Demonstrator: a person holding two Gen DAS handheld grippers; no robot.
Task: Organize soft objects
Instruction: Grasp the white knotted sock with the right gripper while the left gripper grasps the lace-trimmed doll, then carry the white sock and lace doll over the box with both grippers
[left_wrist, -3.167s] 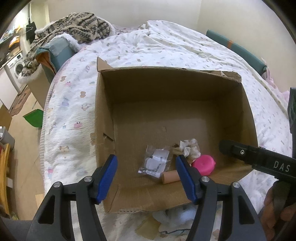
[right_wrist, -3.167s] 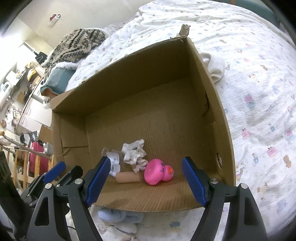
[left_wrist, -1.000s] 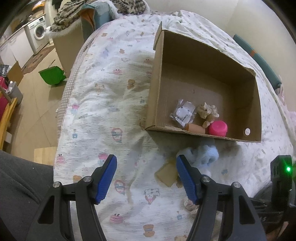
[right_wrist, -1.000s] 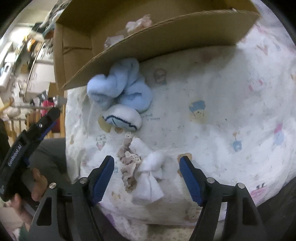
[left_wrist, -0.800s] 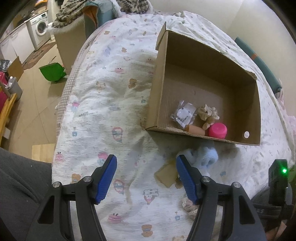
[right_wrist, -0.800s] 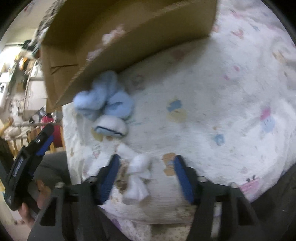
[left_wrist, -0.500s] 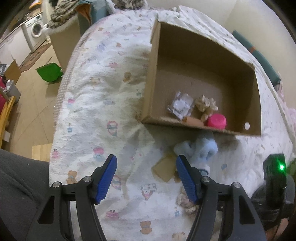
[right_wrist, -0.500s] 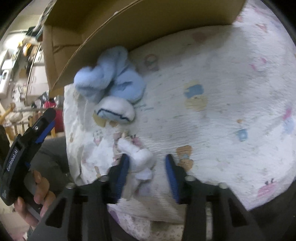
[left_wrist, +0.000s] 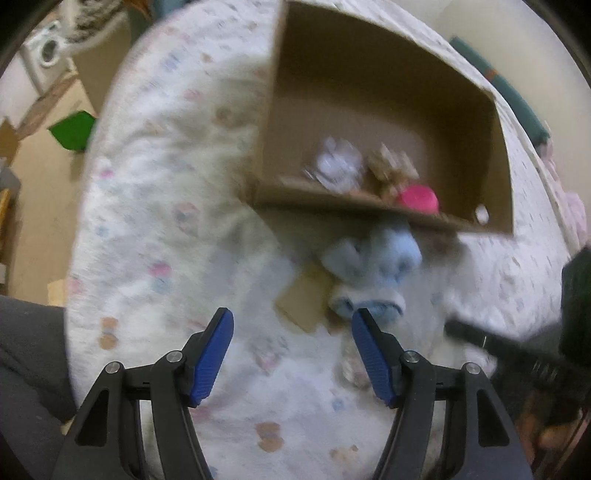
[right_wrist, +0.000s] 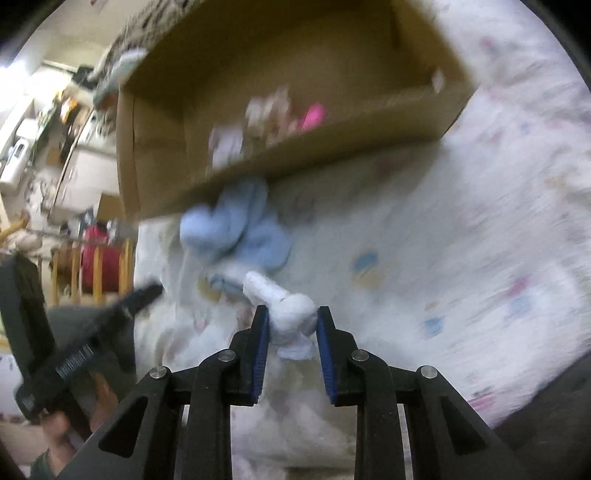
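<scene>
Bedding everywhere: a white quilt (right_wrist: 443, 236) with little cartoon prints covers the bed, and both views are pretty smeary with motion blur. Off the bed's edge in the left wrist view you can make out a washing machine (left_wrist: 46, 59) and something bright green on the floor (left_wrist: 72, 129).

Sitting on the quilt is an open cardboard box (left_wrist: 495, 155). Inside, near its front wall, there's a pink round thing (left_wrist: 419, 197), a crumpled beige bit (left_wrist: 391, 170) and a clear plastic packet (left_wrist: 338, 166), all too blurred to say more. Right against the outside of that front wall lies a fluffy light-blue bundle (right_wrist: 236, 229), with a small white-and-blue rolled piece (left_wrist: 365, 304) just beside it and a flat scrap of cardboard (left_wrist: 303, 299) next to that.

Right tongs (right_wrist: 291, 328): the jaws have just been closing, and the blue pads are now pressed on a white sock-like soft piece (right_wrist: 291, 314) from both sides, so it's gripped, with its knobby end sticking out forward toward the blue bundle.

Left tongs (left_wrist: 291, 354): jaws standing fairly wide with nothing between them, pointing down at the quilt just short of the cardboard scrap and the small rolled piece. In the right wrist view you can see a hand (right_wrist: 55, 424) wrapped around that left tool at lower left.
</scene>
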